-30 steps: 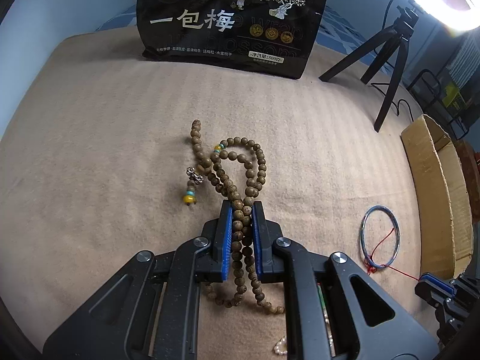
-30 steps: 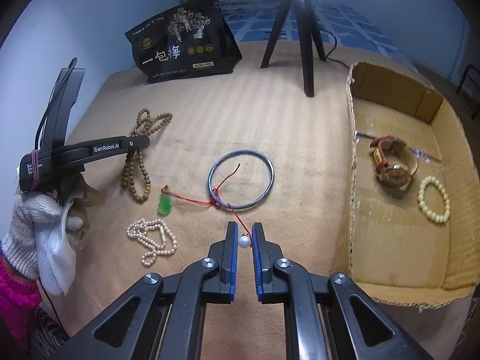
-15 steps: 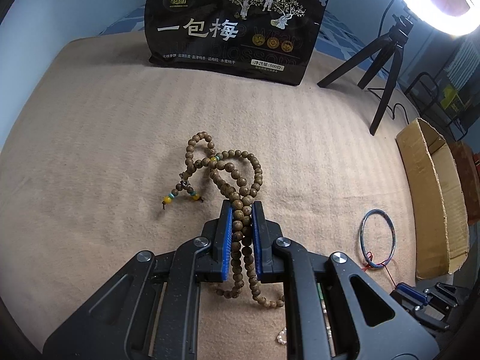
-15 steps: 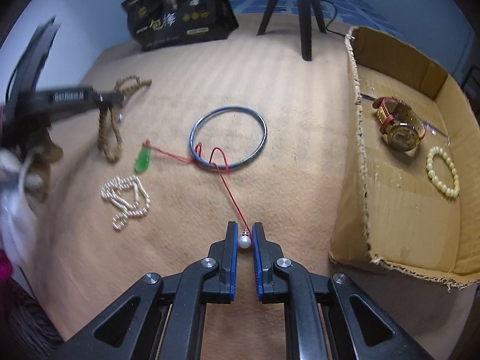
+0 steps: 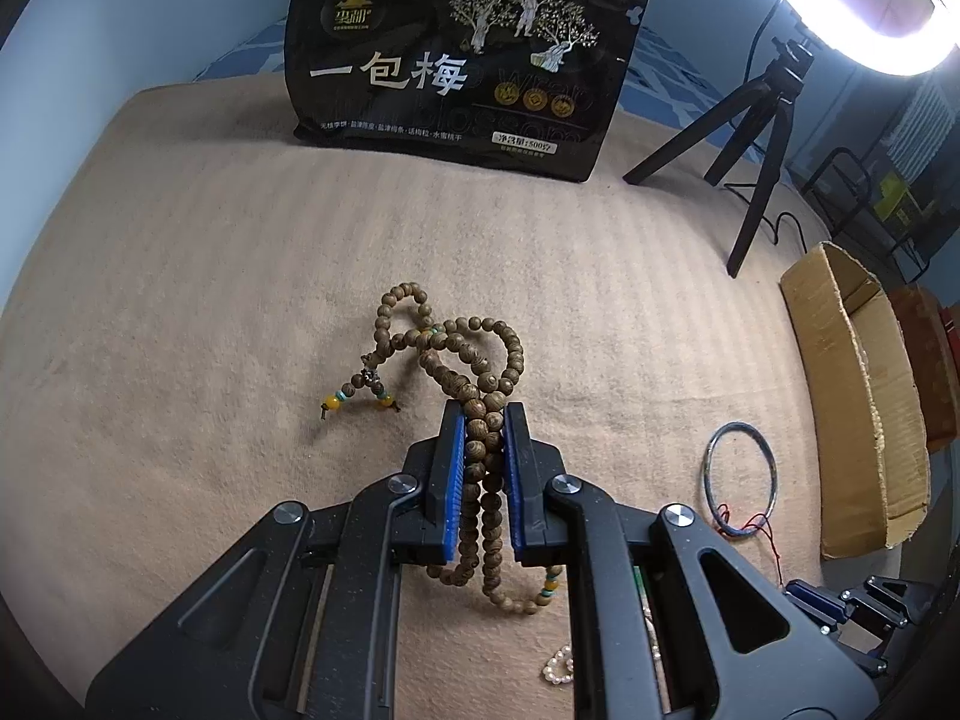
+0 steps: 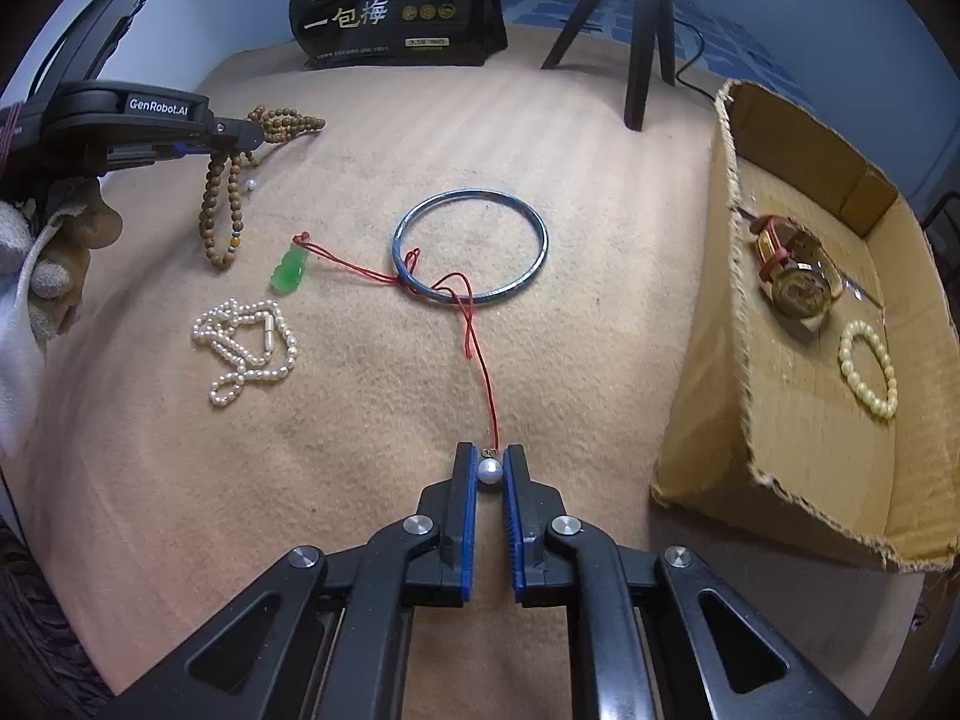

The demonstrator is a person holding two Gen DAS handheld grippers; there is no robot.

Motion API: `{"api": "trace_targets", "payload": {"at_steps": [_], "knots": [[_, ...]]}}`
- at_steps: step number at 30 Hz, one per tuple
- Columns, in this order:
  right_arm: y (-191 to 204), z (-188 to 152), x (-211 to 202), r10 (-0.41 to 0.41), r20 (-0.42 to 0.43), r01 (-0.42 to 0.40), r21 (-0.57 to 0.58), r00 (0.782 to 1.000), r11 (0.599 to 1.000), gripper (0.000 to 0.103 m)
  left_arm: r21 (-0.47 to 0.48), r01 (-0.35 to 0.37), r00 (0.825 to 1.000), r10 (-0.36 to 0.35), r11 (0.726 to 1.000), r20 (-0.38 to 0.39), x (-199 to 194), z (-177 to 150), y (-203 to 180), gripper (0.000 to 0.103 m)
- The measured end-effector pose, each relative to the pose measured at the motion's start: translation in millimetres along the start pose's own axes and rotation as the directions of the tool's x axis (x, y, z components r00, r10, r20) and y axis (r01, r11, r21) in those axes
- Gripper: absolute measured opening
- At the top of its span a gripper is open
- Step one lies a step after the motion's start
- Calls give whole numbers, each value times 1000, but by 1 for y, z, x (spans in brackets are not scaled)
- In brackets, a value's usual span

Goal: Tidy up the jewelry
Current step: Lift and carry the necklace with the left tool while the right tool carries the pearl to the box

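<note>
1. Tan blanket (image 6: 600, 192); snack bag (image 5: 462, 54) at back, box (image 6: 798, 420) on the right.
2. Left gripper (image 5: 485, 420) clamped on wooden beads (image 5: 474, 372), loops dangling.
3. Right gripper (image 6: 489, 462) pinches pearl (image 6: 489, 471); its red cord (image 6: 480, 354) runs through bangle (image 6: 471, 246).

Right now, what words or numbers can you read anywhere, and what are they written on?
"一包梅": big white letters on the black snack bag.
"GenRobot.AI": white print on the side of the left gripper, seen from the right wrist view.
Weight label on the bag: seems to end in "500", too blurred to be sure.
The bag's other small lines and logo: too small to read.
</note>
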State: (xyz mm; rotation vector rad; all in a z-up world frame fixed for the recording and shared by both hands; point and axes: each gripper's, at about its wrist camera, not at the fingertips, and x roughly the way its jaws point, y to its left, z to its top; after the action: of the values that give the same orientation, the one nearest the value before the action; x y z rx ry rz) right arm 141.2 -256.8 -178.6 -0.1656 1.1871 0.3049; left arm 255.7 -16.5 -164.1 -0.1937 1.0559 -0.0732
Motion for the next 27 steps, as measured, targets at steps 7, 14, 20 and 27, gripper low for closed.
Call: {"api": "trace_targets", "payload": {"at_steps": [7,14,20,27], "knots": [[-15,-5,-28,30,37,-31,32,999,999,6,5,55,998,-55,998,17,-15,3,-11,10],[-39,0,-61,-1,123,-10,91,992,996,6,56,137,990,-139,989,33,-39,0,-45,10],[-55,3,-79,-16,176,-9,141,984,990,6,120,192,980,-198,974,35,-56,-8,-80,10],[-73,7,-91,-28,218,-15,194,976,981,6,168,263,962,-272,950,29,-75,-17,-116,10]]}}
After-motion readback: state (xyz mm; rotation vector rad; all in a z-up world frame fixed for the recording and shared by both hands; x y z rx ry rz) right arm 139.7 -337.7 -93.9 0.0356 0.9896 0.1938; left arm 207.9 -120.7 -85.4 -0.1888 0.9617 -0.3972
